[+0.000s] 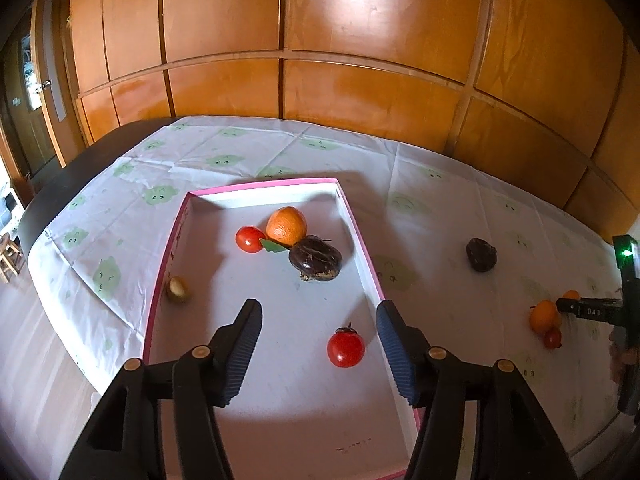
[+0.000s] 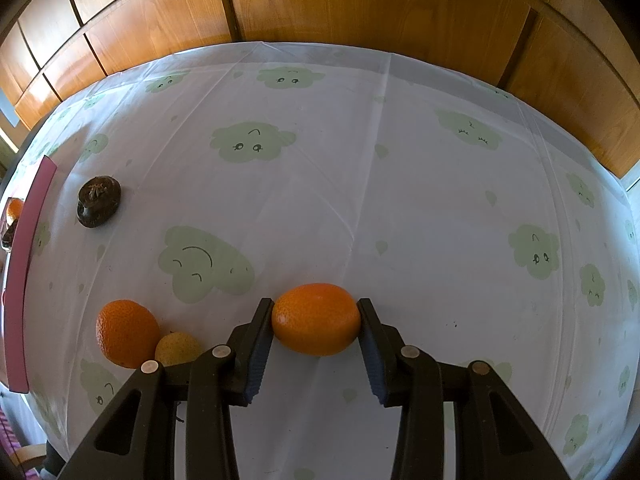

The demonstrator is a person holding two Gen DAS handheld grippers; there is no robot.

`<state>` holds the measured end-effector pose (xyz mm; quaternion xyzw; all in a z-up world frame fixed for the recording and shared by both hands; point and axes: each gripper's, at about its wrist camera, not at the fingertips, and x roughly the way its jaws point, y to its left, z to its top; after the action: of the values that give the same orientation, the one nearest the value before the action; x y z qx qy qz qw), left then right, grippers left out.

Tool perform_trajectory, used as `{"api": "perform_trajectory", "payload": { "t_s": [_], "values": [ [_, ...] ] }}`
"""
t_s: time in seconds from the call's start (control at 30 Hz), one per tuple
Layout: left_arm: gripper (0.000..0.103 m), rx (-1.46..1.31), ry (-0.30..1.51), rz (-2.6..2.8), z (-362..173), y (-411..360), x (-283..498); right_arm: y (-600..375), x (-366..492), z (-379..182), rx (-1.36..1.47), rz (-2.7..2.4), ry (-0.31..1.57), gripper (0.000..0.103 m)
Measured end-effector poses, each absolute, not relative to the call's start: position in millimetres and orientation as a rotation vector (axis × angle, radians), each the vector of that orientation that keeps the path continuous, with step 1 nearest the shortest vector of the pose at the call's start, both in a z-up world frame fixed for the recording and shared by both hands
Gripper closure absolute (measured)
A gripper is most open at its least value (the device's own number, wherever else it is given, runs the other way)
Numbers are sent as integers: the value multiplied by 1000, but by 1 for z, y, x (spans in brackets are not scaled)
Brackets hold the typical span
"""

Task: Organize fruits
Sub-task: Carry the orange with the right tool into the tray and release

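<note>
Your left gripper (image 1: 318, 326) hangs over the shallow white box with a pink rim (image 1: 162, 264), its fingers apart and holding nothing. A small red tomato (image 1: 345, 348) lies in the box just below them. Farther back sit a round orange (image 1: 286, 226), another red tomato (image 1: 250, 239) and a dark purple fruit (image 1: 316, 261). Your right gripper (image 2: 316, 322) squeezes an oval orange fruit (image 2: 316, 319) on the table (image 2: 360, 184) with the cloud-print cloth. Another orange (image 2: 127, 333) lies to its left.

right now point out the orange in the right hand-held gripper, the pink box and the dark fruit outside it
orange (image 2: 316, 319), right wrist view, middle of peel
pink box (image 1: 362, 240), left wrist view, right wall
dark fruit (image 2: 99, 201), right wrist view, top
</note>
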<state>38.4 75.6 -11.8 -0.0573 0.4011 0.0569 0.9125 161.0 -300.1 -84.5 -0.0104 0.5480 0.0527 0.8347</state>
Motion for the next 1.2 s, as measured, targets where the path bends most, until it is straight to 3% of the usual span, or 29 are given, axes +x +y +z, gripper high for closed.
{"api": "perform_trajectory", "payload": {
  "t_s": [0.33,0.57,0.87,1.2],
  "values": [
    [41,-123,832,124,-12,79,35,-302,158,-77,3,100,1132,62],
    [41,-149,806,169,-7,99,31,-299,145,-30,11,114,992,62],
    [41,-213,793,261,-8,140,26,-171,95,6,-152,496,916,62],
    [41,-252,801,268,-15,155,20,-28,42,-16,-294,892,996,62]
  ]
}}
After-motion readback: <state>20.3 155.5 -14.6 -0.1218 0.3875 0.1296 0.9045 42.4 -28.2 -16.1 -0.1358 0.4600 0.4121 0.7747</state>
